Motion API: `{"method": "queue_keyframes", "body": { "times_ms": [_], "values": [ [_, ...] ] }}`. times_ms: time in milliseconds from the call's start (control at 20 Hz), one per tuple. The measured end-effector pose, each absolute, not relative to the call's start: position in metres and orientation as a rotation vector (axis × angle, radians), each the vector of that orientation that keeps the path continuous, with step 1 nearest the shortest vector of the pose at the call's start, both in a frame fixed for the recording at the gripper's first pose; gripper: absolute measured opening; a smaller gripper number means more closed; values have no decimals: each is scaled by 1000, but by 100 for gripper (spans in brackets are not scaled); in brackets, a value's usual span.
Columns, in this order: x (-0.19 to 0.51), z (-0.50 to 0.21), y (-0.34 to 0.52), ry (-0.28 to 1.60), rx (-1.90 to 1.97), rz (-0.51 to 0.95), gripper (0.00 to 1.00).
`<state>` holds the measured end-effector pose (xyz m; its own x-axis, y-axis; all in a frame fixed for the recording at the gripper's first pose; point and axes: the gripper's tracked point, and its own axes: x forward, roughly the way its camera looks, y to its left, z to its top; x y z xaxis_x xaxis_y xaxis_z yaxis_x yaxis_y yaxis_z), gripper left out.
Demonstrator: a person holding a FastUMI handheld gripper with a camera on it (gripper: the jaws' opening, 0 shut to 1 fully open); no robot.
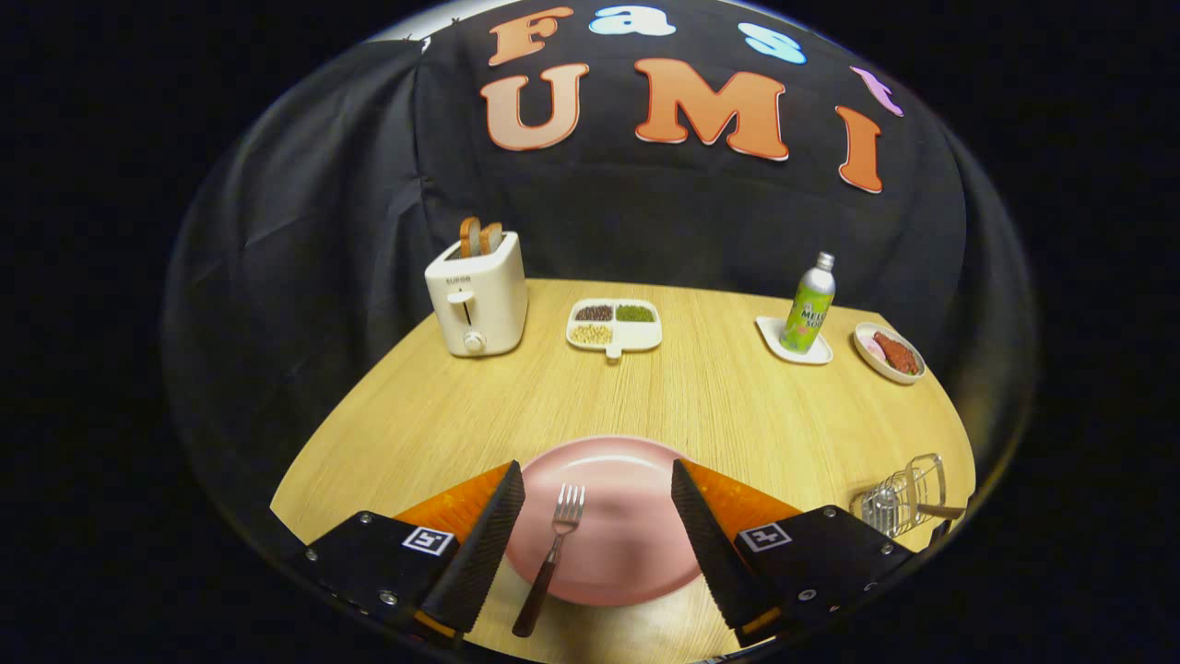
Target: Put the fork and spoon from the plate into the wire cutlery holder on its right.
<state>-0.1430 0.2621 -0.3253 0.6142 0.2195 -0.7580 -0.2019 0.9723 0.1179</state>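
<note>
Gripper view: the gripper (597, 516) hovered with its fingers spread apart, holding nothing. The fork (551, 553) lay between them on the pink plate (627, 544), nearer the left finger, its dark handle overhanging the near rim. The wire cutlery holder (903, 503) stood right of the plate, beyond the right finger, with a utensil already inside.

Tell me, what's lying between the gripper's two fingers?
A fork on the pink plate, seen in the gripper view. The gripper is open and not touching it.
</note>
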Motion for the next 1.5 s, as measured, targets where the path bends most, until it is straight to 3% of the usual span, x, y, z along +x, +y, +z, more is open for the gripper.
{"method": "queue_keyframes", "body": {
  "times_ms": [400, 600, 850, 950, 1250, 1500],
  "values": [
    [-186, -392, 278, 1119, -13, 270, 77],
    [-201, -410, 281, 1206, -27, 286, 56],
    [-207, -419, 278, 1252, -48, 287, 20],
    [-208, -420, 280, 1269, -38, 301, 10],
    [-197, -408, 275, 1236, 17, 329, 4],
    [-155, -368, 238, 1132, 47, 261, 3]
  ]
}}
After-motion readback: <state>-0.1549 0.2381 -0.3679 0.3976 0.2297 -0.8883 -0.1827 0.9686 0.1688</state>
